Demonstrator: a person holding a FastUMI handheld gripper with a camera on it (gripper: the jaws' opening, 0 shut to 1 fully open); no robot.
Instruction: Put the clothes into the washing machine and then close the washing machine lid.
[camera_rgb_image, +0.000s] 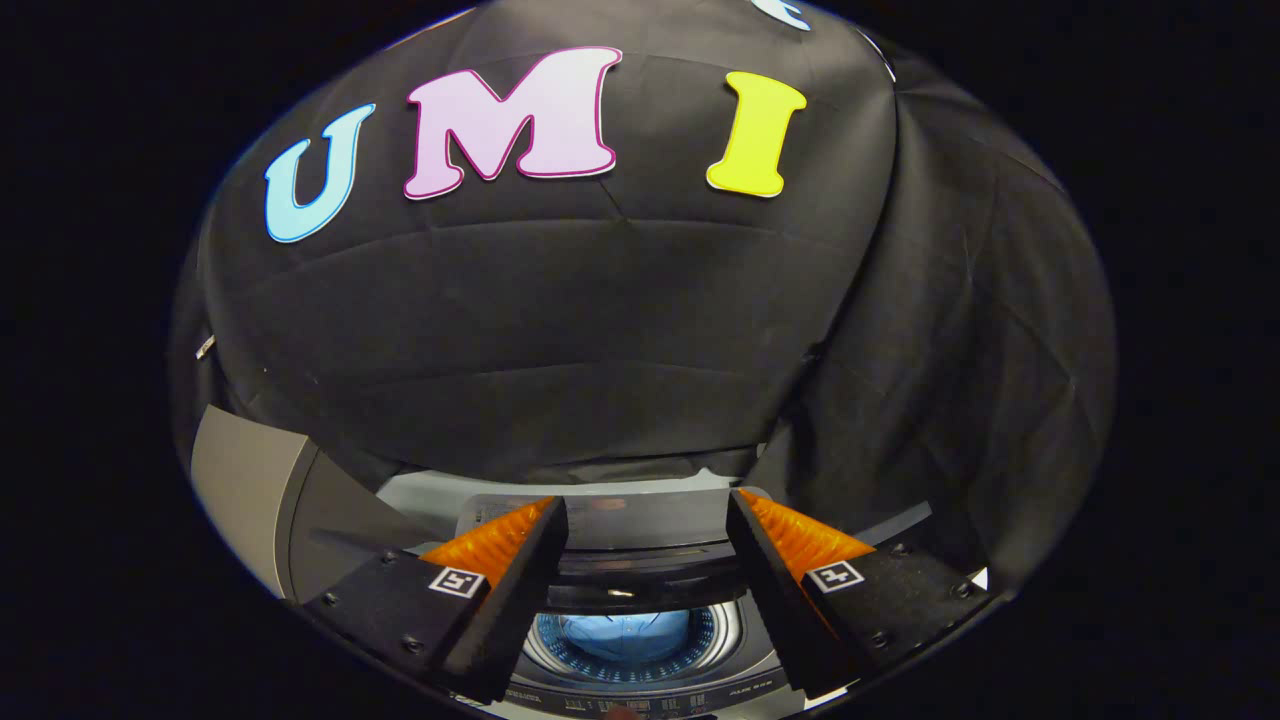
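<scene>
The washing machine (640, 690) is what holds things here; it sits against the booth's cloth wall. Its top opening faces up between the spread fingers of the gripper (645, 510), which grip nothing. Down in the drum (735, 625) lies blue clothing (630, 632). The lid (610, 520) stands raised beyond the opening.

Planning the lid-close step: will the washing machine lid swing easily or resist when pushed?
Probably stiff: the lid looks like a flat rigid panel standing open behind the drum. It likely pivots at its rear edge, though no hinge is visible. The smooth surface may be slippery. The gripper is open, holding nothing; blue clothes lie in the drum.
</scene>
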